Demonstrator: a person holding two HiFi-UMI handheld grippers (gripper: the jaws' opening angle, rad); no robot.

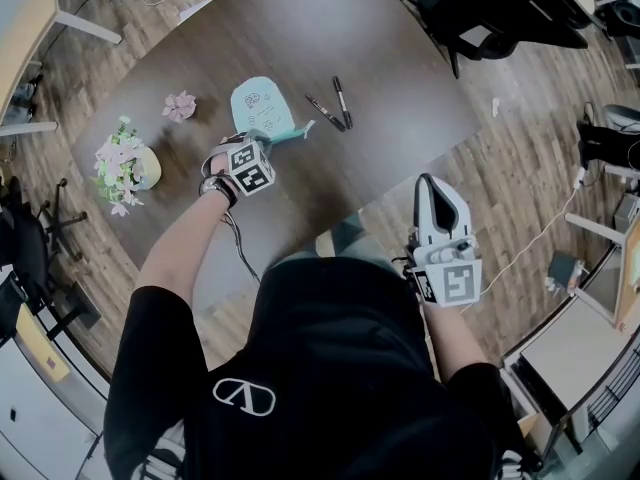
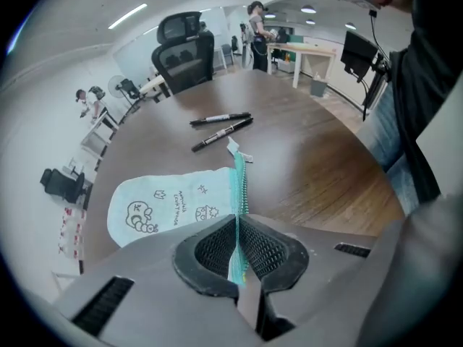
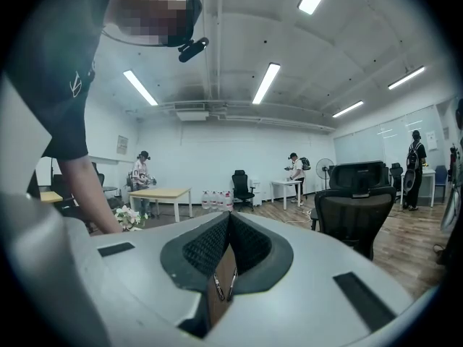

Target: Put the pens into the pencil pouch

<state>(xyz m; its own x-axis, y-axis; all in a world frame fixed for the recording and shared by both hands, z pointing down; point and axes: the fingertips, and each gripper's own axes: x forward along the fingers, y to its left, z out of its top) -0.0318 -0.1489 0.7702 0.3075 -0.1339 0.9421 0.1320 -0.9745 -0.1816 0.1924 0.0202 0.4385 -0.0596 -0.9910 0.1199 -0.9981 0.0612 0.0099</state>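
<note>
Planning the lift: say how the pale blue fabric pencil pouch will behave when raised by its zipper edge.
The pale blue fabric pouch lies flat and thin, so it will probably sag and fold. It looks empty, so likely light. The left gripper pinches only its teal zipper edge, so the mouth may hang shut.

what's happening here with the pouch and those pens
A person holds a gripper in each hand. The left gripper is clamped on the zipper edge of the pale blue pouch lying on the table. Two pens lie loose beyond it, not yet in. The right gripper is shut, empty, held aside.
</note>
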